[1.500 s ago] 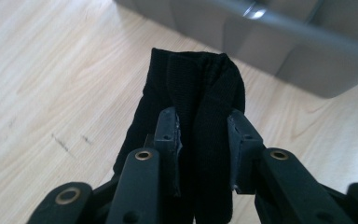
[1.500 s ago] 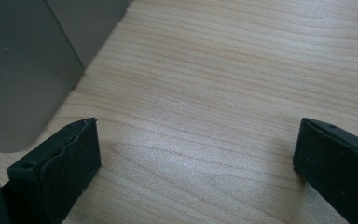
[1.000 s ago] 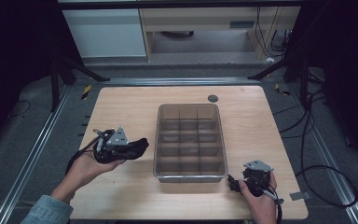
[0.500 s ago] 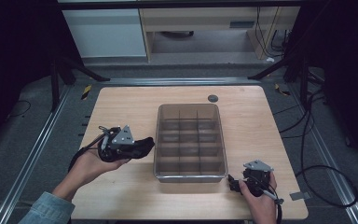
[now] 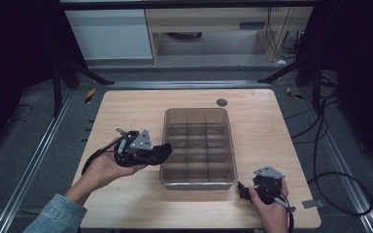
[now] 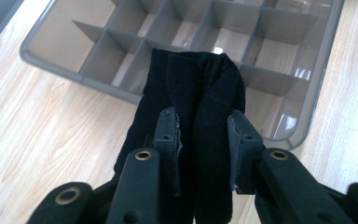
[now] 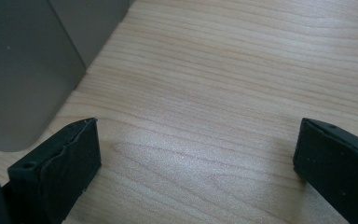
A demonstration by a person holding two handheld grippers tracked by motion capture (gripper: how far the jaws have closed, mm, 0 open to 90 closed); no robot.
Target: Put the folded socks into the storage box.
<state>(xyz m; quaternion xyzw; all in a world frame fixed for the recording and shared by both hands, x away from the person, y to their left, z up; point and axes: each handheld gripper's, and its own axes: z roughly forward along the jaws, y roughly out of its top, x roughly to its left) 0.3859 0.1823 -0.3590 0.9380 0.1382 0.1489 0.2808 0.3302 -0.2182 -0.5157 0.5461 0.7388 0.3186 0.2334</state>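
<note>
Since a second ago the left gripper (image 5: 161, 151) has slid toward the divided tray (image 5: 229, 145), jaws clamped on a black sock (image 6: 191, 112) hanging over the tray's near edge. Over on the right, the right gripper (image 5: 243, 190) sits on the table (image 5: 126, 111), jaws wide open.

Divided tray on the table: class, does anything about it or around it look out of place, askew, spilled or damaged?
Nothing stands out. The divided tray sits square on the table, compartments bare. The left hand-held gripper grips a black cloth at its edge.

Folded black knit sock (image 6: 191, 107) pinched upright, hanging over the tray's (image 6: 51, 63) edge.
</note>
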